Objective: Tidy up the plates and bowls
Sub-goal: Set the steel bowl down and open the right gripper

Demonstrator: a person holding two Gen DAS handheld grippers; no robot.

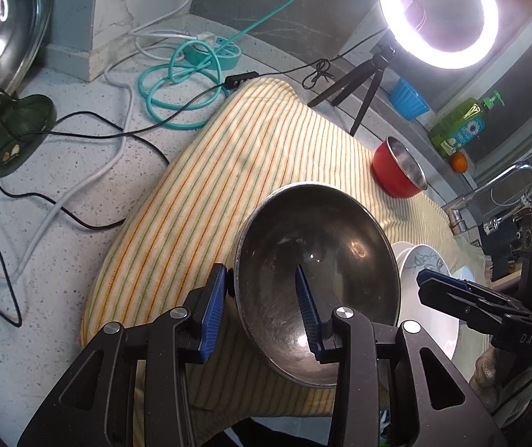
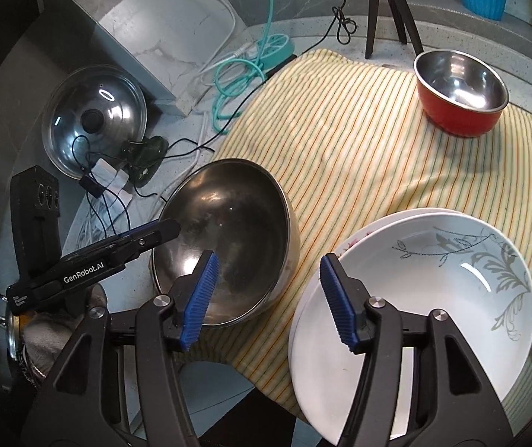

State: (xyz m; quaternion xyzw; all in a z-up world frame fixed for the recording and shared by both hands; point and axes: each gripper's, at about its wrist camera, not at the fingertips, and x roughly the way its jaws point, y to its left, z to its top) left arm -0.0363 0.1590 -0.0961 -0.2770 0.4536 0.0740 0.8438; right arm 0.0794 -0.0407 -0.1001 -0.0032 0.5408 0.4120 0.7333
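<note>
A wide steel bowl (image 1: 344, 283) (image 2: 228, 219) sits on the striped cloth (image 1: 228, 167) (image 2: 359, 130), overhanging its edge. My left gripper (image 1: 259, 270) is shut on its rim, one blue pad outside and the other inside; from the right wrist its finger (image 2: 169, 227) reaches over that rim. To the right, a white plate with a grey leaf pattern (image 2: 433, 290) (image 1: 427, 260) lies on another white plate (image 2: 355, 240). My right gripper (image 2: 269, 298) (image 1: 427, 279) is open above the gap between bowl and plates, holding nothing. A red bowl with a steel inside (image 1: 392, 175) (image 2: 459, 111) stands at the cloth's far end.
A lit ring light (image 1: 439, 15) on a black tripod (image 1: 362, 85) stands behind the cloth. Loose black, white and teal cables (image 1: 176, 85) cross the speckled counter on the left, by a pot lid (image 2: 94, 119). A tap (image 1: 507, 182), soap bottle (image 1: 459, 126) and blue cup (image 1: 409, 98) are at the right.
</note>
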